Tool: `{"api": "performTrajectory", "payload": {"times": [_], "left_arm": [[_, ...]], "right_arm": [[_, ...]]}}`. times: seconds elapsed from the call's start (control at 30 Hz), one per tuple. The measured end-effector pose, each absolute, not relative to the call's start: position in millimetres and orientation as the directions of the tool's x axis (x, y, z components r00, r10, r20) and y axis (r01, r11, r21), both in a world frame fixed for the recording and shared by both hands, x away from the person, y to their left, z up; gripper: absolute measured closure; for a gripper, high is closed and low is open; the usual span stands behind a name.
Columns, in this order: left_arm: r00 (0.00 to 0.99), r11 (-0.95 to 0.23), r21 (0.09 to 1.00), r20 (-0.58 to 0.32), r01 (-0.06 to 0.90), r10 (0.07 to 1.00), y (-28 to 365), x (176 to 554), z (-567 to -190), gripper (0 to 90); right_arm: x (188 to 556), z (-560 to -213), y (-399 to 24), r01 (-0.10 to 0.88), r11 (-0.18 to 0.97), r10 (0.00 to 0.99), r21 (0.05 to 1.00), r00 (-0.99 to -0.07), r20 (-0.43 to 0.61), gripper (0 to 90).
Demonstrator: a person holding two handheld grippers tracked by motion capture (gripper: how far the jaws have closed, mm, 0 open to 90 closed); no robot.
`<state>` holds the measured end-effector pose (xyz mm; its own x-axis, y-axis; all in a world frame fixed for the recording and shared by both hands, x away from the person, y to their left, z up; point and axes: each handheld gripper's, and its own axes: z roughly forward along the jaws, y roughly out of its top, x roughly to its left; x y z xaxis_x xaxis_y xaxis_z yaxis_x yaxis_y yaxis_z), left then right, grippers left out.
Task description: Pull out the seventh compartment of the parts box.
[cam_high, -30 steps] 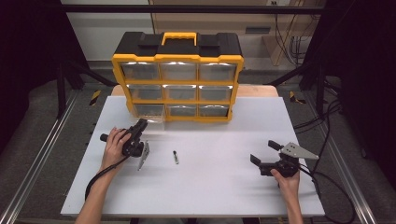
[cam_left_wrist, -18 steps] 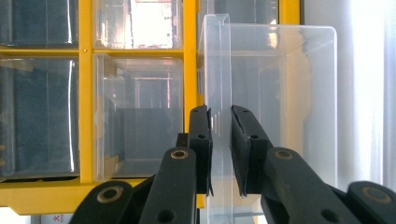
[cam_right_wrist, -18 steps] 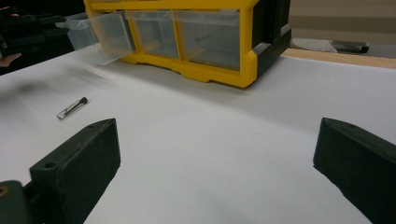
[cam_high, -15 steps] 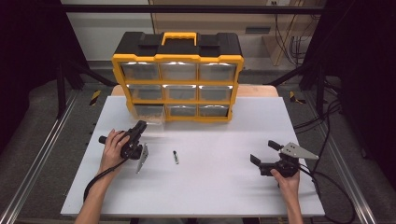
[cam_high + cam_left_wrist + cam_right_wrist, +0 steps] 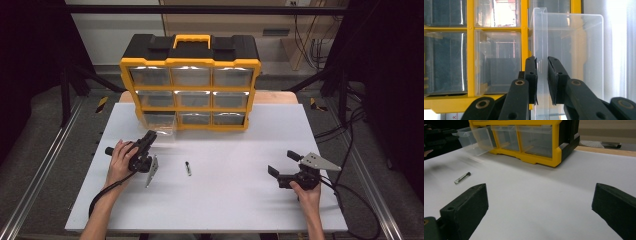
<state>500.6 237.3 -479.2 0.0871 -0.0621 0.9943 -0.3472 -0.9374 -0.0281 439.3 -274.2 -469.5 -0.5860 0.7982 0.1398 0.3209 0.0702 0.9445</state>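
Drawer (image 5: 165, 123): one clear plastic drawer, pulled partway out of the bottom-left slot of the organizer, over the table's white top.
Left gripper (image 5: 150, 137): one, jaws pinched nearly together on the drawer's front lip (thin clear wall between the two pads in the left gripper view).
Organizer (image 5: 190, 87): one yellow-and-black cabinet, nine drawer slots in three rows of three.
Bit (image 5: 188, 168): one small dark metal piece lying on the table (image 5: 225, 200), between the two grippers.
Right gripper (image 5: 282, 165): one, jaws spread wide, nothing between them, resting on the table.
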Motion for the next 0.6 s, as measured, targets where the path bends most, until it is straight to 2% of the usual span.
{"api": "performTrajectory", "payload": {"times": [0.4, 0.6], "left_arm": [[0.125, -0.941, -0.004, 0.991, -0.337, -0.049, 235.8, 500.1, -476.4, 77.3], [0.183, -0.945, 0.025, 0.982, -0.325, -0.037, 234.5, 499.6, -470.7, 75.2]], "right_arm": [[439.2, -469.1, -274.6, 0.324, 0.070, 0.797, 0.943, -0.587, 0.143, 1.3], [439.3, -469.2, -274.4, 0.323, 0.068, 0.796, 0.944, -0.588, 0.144, 1.2]]}}
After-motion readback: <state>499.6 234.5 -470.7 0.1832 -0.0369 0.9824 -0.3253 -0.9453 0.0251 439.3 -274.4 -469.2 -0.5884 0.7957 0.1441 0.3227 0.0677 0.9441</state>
